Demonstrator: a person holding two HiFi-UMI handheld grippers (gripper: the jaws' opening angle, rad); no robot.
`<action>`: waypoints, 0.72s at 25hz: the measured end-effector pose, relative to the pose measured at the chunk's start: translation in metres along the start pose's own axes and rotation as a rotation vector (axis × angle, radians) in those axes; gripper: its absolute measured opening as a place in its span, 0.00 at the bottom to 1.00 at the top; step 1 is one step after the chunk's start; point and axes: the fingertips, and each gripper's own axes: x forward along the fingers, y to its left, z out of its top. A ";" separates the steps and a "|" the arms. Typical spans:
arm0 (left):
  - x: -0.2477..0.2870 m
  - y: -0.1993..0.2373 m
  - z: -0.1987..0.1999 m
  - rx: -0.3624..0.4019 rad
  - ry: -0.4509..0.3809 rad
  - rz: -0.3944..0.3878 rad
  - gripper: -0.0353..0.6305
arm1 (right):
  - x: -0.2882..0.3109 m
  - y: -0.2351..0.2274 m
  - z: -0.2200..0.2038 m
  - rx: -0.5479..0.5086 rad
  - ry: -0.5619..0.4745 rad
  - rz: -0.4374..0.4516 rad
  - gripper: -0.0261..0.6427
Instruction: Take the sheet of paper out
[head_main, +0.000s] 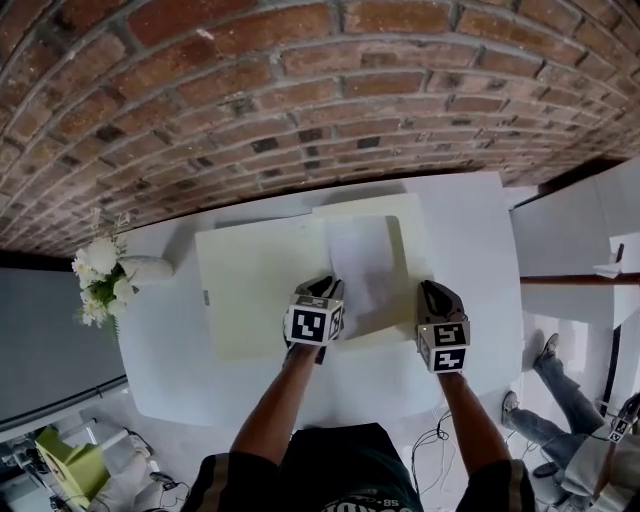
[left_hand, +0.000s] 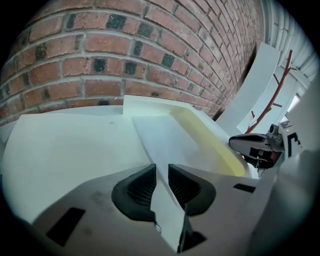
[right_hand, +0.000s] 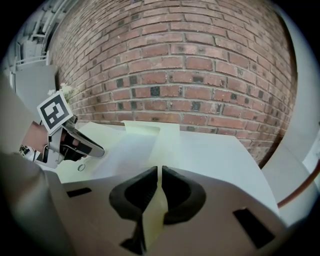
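Left gripper pinching near edge of white paper sheet, jaws closed on it. Sheet lying in open pale-yellow folder, stretching toward 12 o'clock. Right gripper, at 3 o'clock, clamping folder edge shut. Sheet probably light, floppy, tearable; edge grip suiting it.

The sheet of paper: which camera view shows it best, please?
The head view: from above, nearly the whole white sheet of paper shows, lying on the yellow folder. The left gripper view shows its near edge clamped in the left gripper. The right gripper view shows it flat and foreshortened.
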 end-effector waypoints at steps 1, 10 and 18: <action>0.003 0.000 -0.001 -0.002 0.003 0.005 0.15 | -0.001 -0.001 0.000 -0.001 0.001 -0.001 0.15; 0.018 0.001 -0.006 0.073 0.048 0.112 0.16 | 0.000 0.001 0.001 -0.005 -0.008 -0.005 0.15; 0.020 0.002 -0.007 0.142 0.057 0.189 0.15 | 0.001 0.001 0.001 -0.013 -0.015 -0.017 0.15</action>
